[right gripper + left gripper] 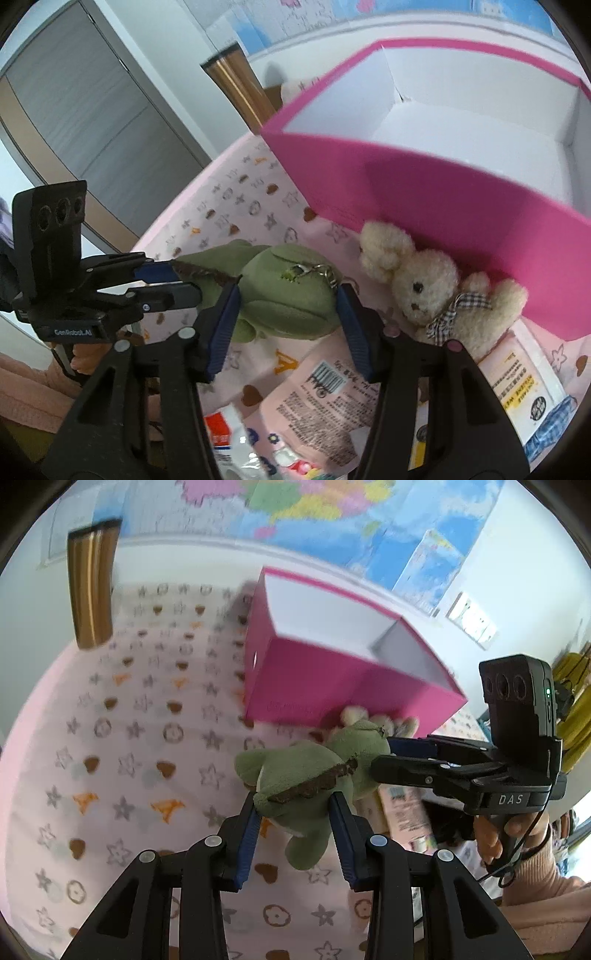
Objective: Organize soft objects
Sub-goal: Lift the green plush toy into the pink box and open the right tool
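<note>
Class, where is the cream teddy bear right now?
In the right wrist view, the cream teddy bear lies on the bedsheet against the pink box, right of the green plush.

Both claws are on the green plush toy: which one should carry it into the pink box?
Probably right. The right claw grips the green plush toy around its bulky body, nearest the pink cardboard box; the left claw holds the far end.

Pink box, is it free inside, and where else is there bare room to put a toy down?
The pink box shows a bare white inside. The patterned cloth is free between the box and the brown post. It is crowded in front of the box: the cream bunny, packets, green plush and both grippers.
</note>
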